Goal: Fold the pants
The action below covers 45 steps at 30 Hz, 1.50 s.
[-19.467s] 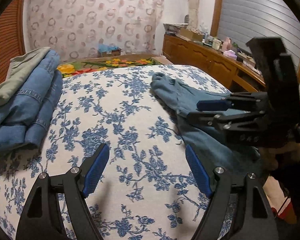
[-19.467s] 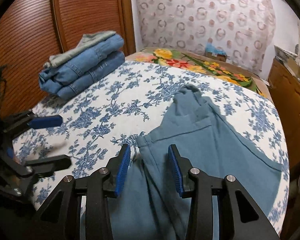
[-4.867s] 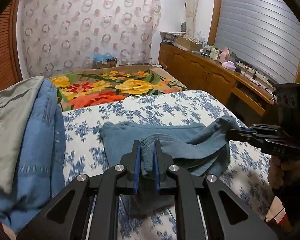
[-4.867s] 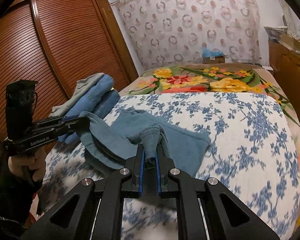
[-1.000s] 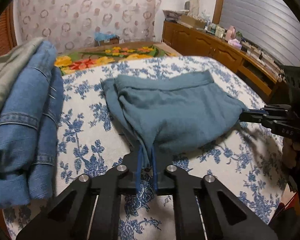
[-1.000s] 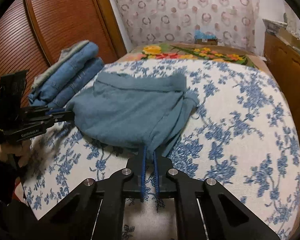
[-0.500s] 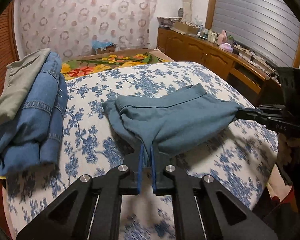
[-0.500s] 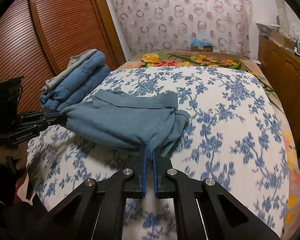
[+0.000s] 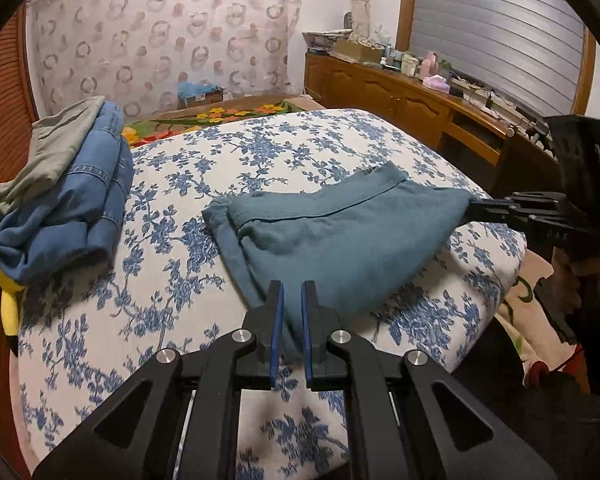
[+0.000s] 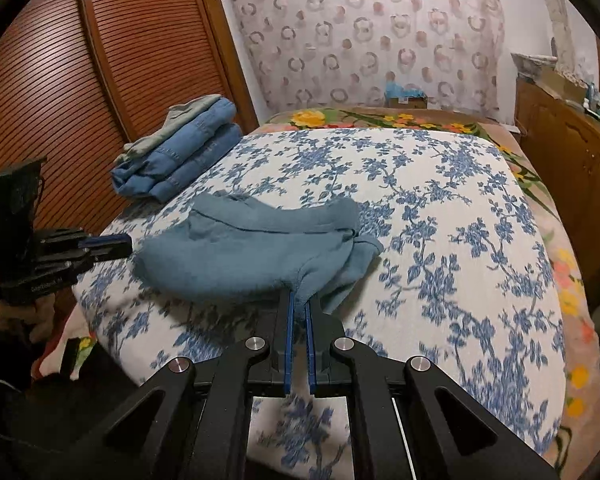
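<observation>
A big bed with a white cover full of blue flowers (image 9: 260,168) fills most of both views. A tall brown wooden wardrobe with slatted doors (image 10: 80,72) stands along one side of it, and a long brown wooden cabinet (image 9: 400,96) with small things on top runs along the other side. At the far side of the bed sits a stack of folded blue jeans with a grey-green cloth on top (image 9: 68,192).

The soft teal-blue pants (image 9: 340,232) are folded up and lie near the front edge of the bed, stretched between the two tools. The left gripper (image 9: 292,300), black with blue pads, is squeezed tight on one near corner of the pants. The right gripper (image 10: 298,312), black with blue pads too, is squeezed tight on the other near corner. The near edge of the pants is lifted a bit off the cover, and the far part rests on the bed.
</observation>
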Available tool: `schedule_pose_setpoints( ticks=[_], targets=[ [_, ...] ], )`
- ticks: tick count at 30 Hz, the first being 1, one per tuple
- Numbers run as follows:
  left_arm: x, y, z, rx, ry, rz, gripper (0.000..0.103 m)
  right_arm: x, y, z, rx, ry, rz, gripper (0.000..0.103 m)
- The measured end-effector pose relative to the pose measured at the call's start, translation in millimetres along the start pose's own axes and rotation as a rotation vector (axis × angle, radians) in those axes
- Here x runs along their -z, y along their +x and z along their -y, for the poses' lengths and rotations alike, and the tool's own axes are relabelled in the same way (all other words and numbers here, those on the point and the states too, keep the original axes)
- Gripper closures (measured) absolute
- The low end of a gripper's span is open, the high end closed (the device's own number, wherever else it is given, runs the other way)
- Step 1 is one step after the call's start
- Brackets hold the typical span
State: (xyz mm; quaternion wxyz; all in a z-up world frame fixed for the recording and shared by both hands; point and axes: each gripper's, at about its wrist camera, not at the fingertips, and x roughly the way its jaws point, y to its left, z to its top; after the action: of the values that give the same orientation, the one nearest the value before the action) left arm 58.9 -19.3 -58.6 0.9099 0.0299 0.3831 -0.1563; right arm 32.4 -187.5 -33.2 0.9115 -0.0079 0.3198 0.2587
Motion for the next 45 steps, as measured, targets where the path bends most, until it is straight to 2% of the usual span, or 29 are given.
schedule_pose_setpoints(
  ticks=[4, 6, 8, 10, 13, 15, 26, 31, 38, 43, 45],
  targets=[
    [-0.2, -4.0, 1.0, -0.003, 0.006, 0.000, 0.094, 4.3, -5.6, -6.7, 0.004, -0.010, -0.005, 0.098],
    [-2.3, -0.7, -2.9, -0.005, -0.001, -0.001, 0.086, 4.8, -5.9, -8.8, 0.015, -0.021, -0.014, 0.098],
    [-4.8, 5.5, -7.2, -0.011, -0.018, -0.010, 0.067, 4.2, -3.6, -7.2, 0.024, -0.017, -0.018, 0.094],
    [-7.2, 11.8, -11.3, -0.013, -0.031, -0.011, 0.055, 3.5, -2.8, -5.8, 0.037, -0.019, -0.025, 0.091],
    [-9.6, 18.3, -12.2, -0.017, -0.032, -0.015, 0.055, 2.6, -3.0, -1.2, 0.059, -0.011, -0.034, 0.082],
    [-11.7, 23.4, -12.8, -0.019, -0.034, -0.020, 0.055, 2.8, -5.0, 0.0, 0.062, -0.006, -0.036, 0.080],
    [-20.9, 55.5, -9.6, -0.018, -0.027, -0.058, 0.055, -1.9, -13.7, 6.1, 0.096, 0.003, -0.021, 0.077],
    [-26.6, 68.1, -15.3, -0.024, -0.035, -0.069, 0.055, -10.6, 6.9, 12.2, 0.093, 0.027, -0.014, 0.067],
    [-28.3, 81.7, -25.4, -0.028, -0.058, -0.089, 0.055, -19.2, 47.0, 25.8, 0.091, 0.070, -0.060, 0.062],
    [-24.1, 87.5, -28.1, -0.025, -0.063, -0.093, 0.054, -21.1, 62.6, 32.4, 0.091, 0.108, -0.086, 0.062],
    [-23.4, 88.7, -28.3, -0.029, -0.064, -0.091, 0.049, -23.4, 68.3, 34.8, 0.074, 0.124, -0.094, 0.061]
  ],
)
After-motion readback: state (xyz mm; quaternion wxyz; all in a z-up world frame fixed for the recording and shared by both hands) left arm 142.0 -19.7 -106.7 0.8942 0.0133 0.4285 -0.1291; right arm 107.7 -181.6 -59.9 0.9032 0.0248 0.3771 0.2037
